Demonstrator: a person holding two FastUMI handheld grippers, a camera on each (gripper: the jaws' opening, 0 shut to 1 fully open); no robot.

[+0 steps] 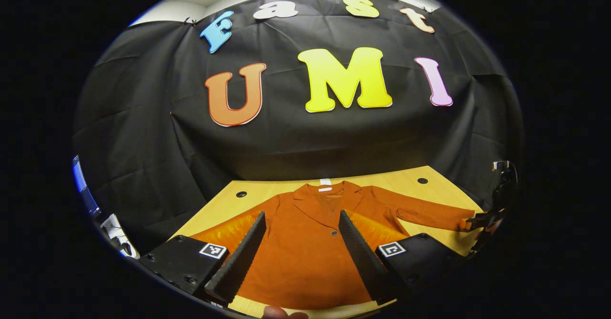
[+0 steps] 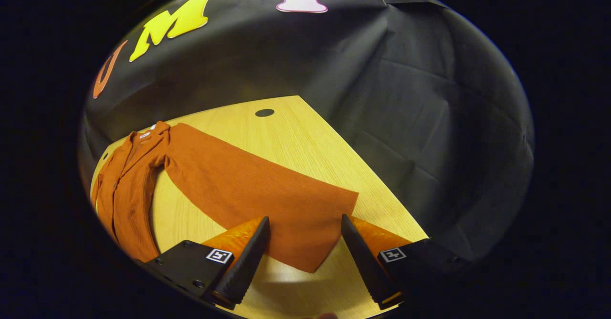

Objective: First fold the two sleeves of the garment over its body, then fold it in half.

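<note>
An orange button-front garment (image 1: 305,252) lies flat on the wooden table (image 1: 429,175), collar (image 1: 324,197) at the far side. My left gripper (image 1: 302,214) hovers open over its body, fingers on either side of the button line. One sleeve (image 1: 429,214) stretches out to the right, where my right gripper (image 1: 479,221) sits at the cuff. In the right gripper view the sleeve (image 2: 248,185) runs from the shoulder down to the cuff (image 2: 315,233), which lies flat between the open fingers of the right gripper (image 2: 304,218). The other sleeve is hidden behind my left finger.
Round dark holes (image 1: 241,194) (image 1: 422,180) (image 2: 264,112) mark the table's far corners. The black cloth wall stands close behind the table. Some pale equipment (image 1: 114,230) sits off the table's left edge. Bare wood (image 2: 296,137) lies beyond the sleeve.
</note>
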